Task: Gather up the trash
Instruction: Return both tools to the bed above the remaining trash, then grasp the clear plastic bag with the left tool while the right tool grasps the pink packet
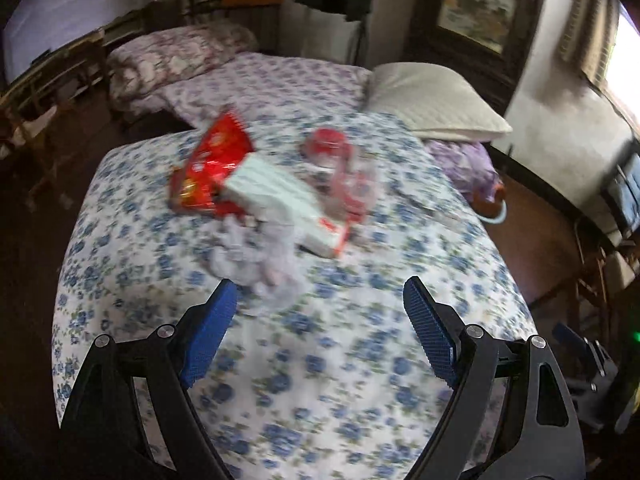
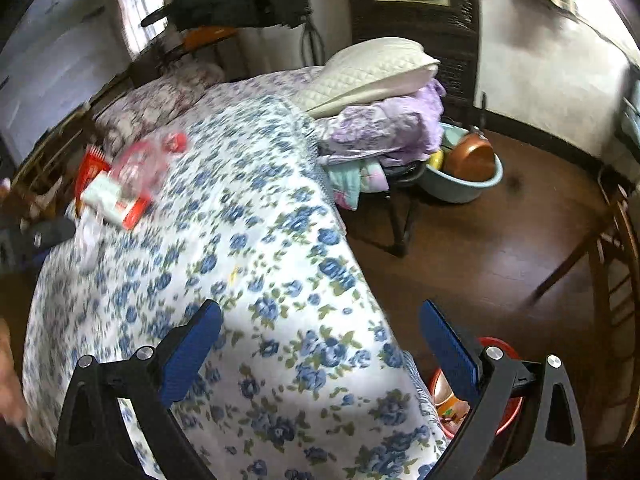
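A pile of trash lies on the blue-flowered bed (image 1: 320, 360): a red snack bag (image 1: 208, 168), a white and red box (image 1: 280, 208), a clear plastic bottle with a red cap (image 1: 340, 168) and a crumpled clear wrapper (image 1: 260, 260). My left gripper (image 1: 320, 312) hovers open just short of the wrapper, nothing between its blue pads (image 1: 208, 336). In the right wrist view the same pile, its box (image 2: 112, 196) showing, lies far left on the bed (image 2: 240, 280). My right gripper (image 2: 320, 340) hangs open and empty over the bed's near corner.
A white pillow (image 1: 432, 100) and lilac bedding (image 2: 384, 124) lie at the bed's far right. A light-blue basin (image 2: 464, 184) with a copper pan stands on the brown floor. A red bucket (image 2: 504, 392) sits by the right gripper. Wooden chairs stand at both sides.
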The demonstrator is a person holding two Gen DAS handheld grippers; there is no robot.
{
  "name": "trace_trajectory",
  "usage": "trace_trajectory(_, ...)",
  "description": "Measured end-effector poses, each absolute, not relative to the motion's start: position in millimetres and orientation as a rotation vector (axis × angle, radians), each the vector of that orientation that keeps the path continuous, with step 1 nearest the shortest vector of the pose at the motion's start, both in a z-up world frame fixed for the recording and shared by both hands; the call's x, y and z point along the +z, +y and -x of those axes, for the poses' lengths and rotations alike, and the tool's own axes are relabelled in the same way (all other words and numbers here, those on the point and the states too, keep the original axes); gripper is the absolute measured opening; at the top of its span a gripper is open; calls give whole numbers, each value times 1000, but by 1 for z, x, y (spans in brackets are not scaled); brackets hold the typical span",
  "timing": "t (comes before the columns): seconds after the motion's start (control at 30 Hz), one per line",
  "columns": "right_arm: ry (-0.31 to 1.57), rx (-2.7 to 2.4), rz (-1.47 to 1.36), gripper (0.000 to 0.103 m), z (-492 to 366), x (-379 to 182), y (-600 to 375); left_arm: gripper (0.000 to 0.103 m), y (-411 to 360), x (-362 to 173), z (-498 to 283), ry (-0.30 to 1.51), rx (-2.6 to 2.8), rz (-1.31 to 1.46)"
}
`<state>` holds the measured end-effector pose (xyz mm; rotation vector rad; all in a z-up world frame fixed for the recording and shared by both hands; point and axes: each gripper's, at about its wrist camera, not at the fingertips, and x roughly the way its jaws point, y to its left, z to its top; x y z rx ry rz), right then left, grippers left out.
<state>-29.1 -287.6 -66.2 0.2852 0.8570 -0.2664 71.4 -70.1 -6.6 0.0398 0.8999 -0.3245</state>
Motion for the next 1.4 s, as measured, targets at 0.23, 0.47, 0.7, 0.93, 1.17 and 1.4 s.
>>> trace_trajectory(0.23,849,-240,-228,97,34,-66,-280,82,-39,-17,-89,932,-236,33)
trace_trajectory(0.47,830,-216,-194,97,39,-62,-275,82,-40,-25,-94,940,-228,12)
trace_trajectory(0.7,823,-207,-183,97,35,-62,-273,72,-52,-38,-123,956,-218,64)
trace_trajectory(0.93,820,-232,-188,97,36,-63,-280,21,-50,-35,-114,940,-220,9)
trace_trajectory(1.17,813,-199,-254,97,29,-58,-280,21,3,18,-82,804,-215,162)
trace_trajectory(1.4,807,-74,-301,97,-31,-28,-249,21,31,19,-91,824,-182,256)
